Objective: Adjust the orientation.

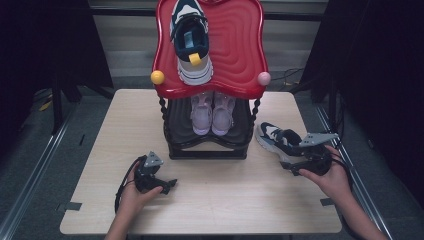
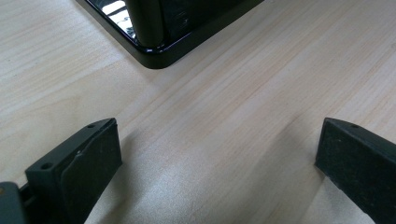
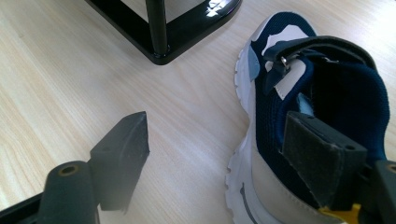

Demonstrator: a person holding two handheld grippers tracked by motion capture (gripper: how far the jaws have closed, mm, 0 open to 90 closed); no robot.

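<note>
A: Locating the work item: where does the navy-and-white strap-fastened sneaker (image 1: 276, 139) lie?

B: On the pale wooden table (image 1: 210, 200), flat on its sole, just right of the black lower frame of the two-tier shoe rack (image 1: 207, 150). Its mate (image 1: 191, 45) rests on the glossy red upper shelf (image 1: 240, 45); a pair of pink sneakers (image 1: 212, 114) occupies the lower tier.

A: State of the right gripper (image 3: 224, 154)?

B: Jaws apart, straddling the sneaker's near sidewall. One pad (image 3: 317, 154) sits inside the collar opening; the other hangs over bare table outside the sole. No pad presses yet, so I judge the grip unmade.

A: Long axis?

B: In the high view, toe toward the rack, heel toward the right hand. The jaws bracket the wall at the heel end, across that axis.

A: And the left gripper (image 1: 152, 175)?

B: Jaws wide apart over bare table, nothing between them, near the rack's front corner, well apart from the sneaker. The right hand is plainly nearer.
</note>
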